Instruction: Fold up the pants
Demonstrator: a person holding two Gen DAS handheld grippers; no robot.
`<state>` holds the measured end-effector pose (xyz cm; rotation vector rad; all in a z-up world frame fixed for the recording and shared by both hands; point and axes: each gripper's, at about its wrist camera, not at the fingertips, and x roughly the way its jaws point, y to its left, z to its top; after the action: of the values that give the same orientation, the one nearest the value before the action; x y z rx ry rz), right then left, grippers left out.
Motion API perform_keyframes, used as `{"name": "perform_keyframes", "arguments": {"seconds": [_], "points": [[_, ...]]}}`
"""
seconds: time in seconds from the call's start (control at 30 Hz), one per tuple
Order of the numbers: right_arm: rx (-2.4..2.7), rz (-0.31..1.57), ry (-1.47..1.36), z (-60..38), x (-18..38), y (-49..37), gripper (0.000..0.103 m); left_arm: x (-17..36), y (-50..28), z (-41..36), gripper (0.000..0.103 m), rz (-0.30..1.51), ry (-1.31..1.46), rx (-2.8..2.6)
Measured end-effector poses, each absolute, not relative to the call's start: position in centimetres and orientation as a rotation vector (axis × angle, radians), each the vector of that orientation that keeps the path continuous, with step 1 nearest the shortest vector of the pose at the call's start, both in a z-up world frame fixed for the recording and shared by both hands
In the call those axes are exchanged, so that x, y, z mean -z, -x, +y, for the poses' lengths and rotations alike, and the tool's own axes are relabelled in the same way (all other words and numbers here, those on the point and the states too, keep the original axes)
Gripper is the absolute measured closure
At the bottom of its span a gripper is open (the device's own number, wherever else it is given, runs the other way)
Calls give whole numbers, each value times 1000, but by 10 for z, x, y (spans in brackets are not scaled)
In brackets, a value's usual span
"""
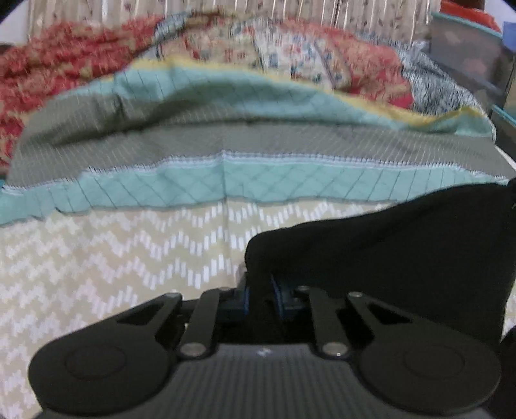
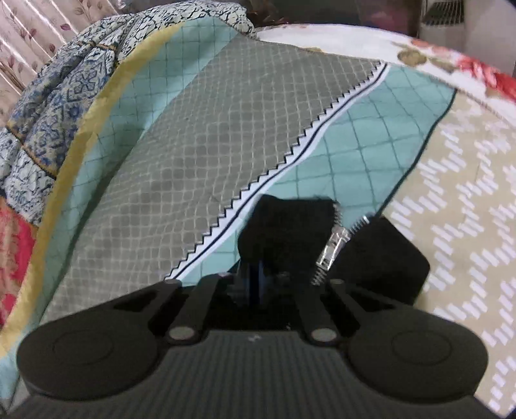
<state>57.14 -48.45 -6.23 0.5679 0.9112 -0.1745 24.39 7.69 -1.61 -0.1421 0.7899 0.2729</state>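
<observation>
The black pants (image 1: 403, 245) hang from my left gripper (image 1: 259, 287), which is shut on a corner of the cloth; the fabric spreads to the right over the bed. In the right wrist view the pants (image 2: 290, 225) show a silver zipper (image 2: 333, 245) at the fly. My right gripper (image 2: 258, 277) is shut on the cloth beside that zipper, held above the bed. Most of the pants are hidden below both grippers.
The bed carries a cream zigzag-patterned cover (image 1: 113, 258) and a folded teal and grey quilt (image 1: 225, 141) behind it. A red floral blanket (image 1: 64, 58) and a blue patterned cloth (image 2: 64, 106) are piled at the back, with curtains (image 1: 225, 9) beyond.
</observation>
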Motion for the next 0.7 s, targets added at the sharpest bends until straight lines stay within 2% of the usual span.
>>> {"name": "perform_keyframes", "arguments": {"seconds": [0.17,0.4,0.53,0.7], "points": [[91,813,-713,-526,28,-518,96,-30,-200,61,91,651,134,-298],[-34,684,-854,-615,-27,-382,96,-75,-106,27,91,528,180,-279],[-23,655,-908,-665,-27,-295,96,-76,-44,1,91,512,202,-253],[75,679,-976,-698,16,-215,96,-55,11,-38,91,568,267,-210]]}}
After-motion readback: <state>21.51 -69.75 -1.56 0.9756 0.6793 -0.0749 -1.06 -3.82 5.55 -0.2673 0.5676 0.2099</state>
